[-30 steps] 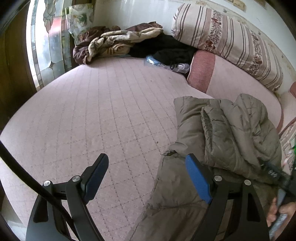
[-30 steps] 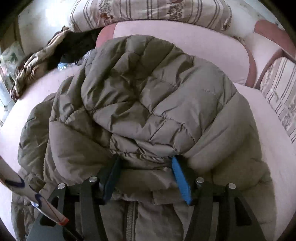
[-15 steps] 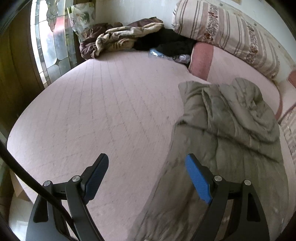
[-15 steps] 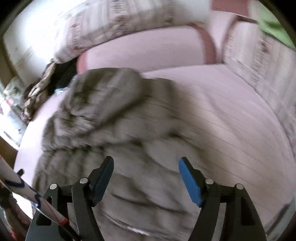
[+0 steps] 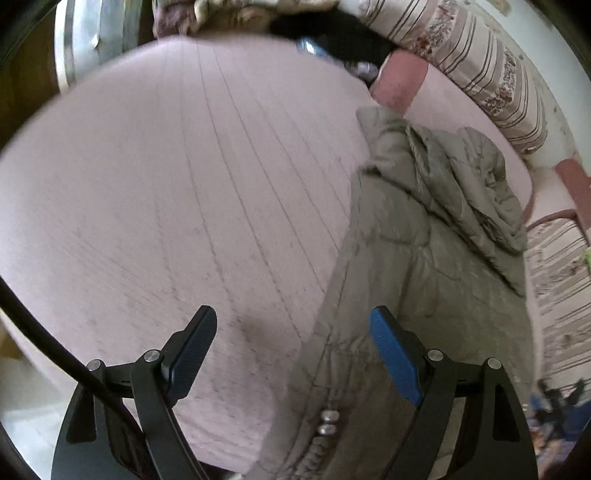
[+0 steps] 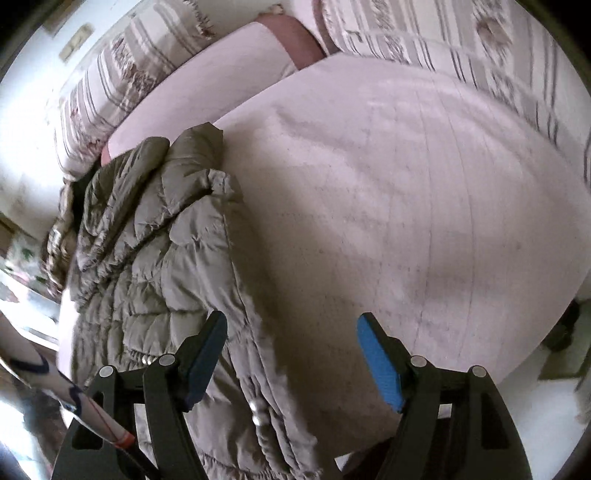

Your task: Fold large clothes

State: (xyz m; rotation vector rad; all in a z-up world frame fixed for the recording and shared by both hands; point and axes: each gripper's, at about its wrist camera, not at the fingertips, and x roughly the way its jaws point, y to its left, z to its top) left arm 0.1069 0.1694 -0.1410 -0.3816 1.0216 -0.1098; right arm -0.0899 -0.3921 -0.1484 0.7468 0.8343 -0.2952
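Observation:
An olive-grey puffer jacket [image 5: 424, 266] lies lengthwise on the pink quilted bed [image 5: 184, 184], its upper part folded back over itself. Its near end, with snap buttons, hangs at the bed's front edge. My left gripper [image 5: 293, 350] is open and empty, raised above the jacket's left edge. In the right wrist view the jacket [image 6: 155, 266] lies at the left. My right gripper [image 6: 291, 354] is open and empty, raised above the jacket's right edge and the bed [image 6: 406, 203].
Striped bolster pillows [image 5: 461, 62] and pink cushions [image 5: 399, 81] line the bed's far side. A heap of blankets and dark clothes [image 5: 258, 14] lies at the far corner by a window [image 5: 96, 40]. The floor [image 6: 546, 369] shows beyond the bed's front edge.
My right gripper has let go of the folded jacket part and pulled back and right. My left gripper has drawn back and up. Both views now sit farther from the jacket.

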